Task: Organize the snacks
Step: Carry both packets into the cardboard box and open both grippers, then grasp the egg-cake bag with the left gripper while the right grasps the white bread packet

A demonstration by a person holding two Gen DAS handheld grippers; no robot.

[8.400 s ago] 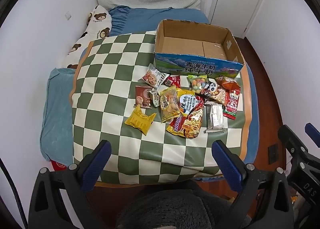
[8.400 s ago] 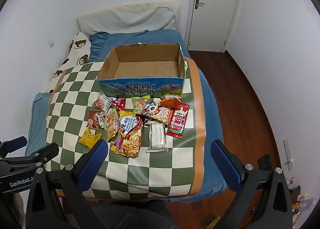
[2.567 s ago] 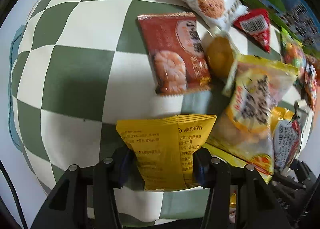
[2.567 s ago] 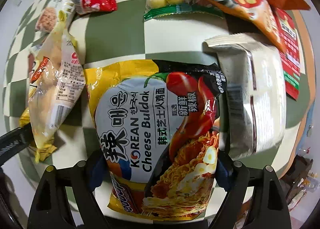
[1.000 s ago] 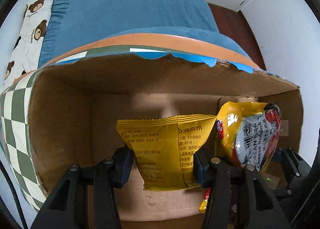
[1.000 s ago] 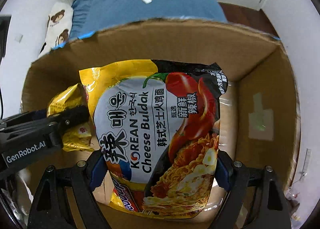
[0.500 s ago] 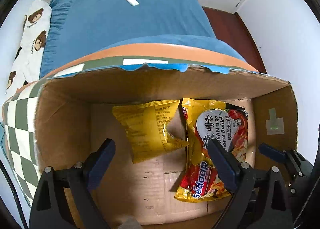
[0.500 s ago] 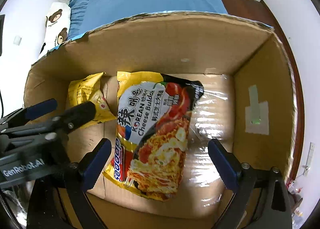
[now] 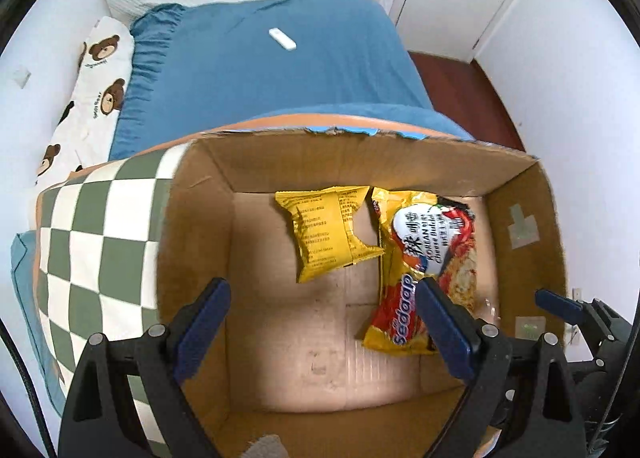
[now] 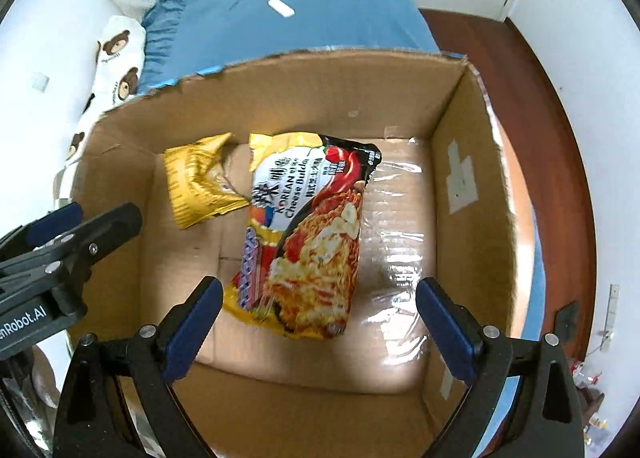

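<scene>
Two snack packets are seen lying on the floor of the open cardboard box (image 9: 192,218), which is set on a checkered blanket (image 9: 100,226) spread over the bed (image 9: 280,78). The yellow packet (image 9: 328,234) is placed toward the box's left half and far wall, and the noodle packet (image 9: 424,258) is laid just beside it on the right, their near edges touching or almost so. Both packets are lying flat and are gripped by nothing.

The left gripper (image 9: 320,322) is held above the box, pointed steeply down, with its blue-padded fingers (image 9: 204,318) spread wide apart and nothing between them. The right gripper (image 10: 316,322) is held above the box as well, pointed straight down over the noodle packet (image 10: 308,234), its fingers (image 10: 444,322) likewise spread wide and empty. In the right wrist view the left gripper is visible at the left edge, beside the yellow packet (image 10: 200,182). A small white object (image 9: 282,39) is seen on the blue sheet beyond the box.
</scene>
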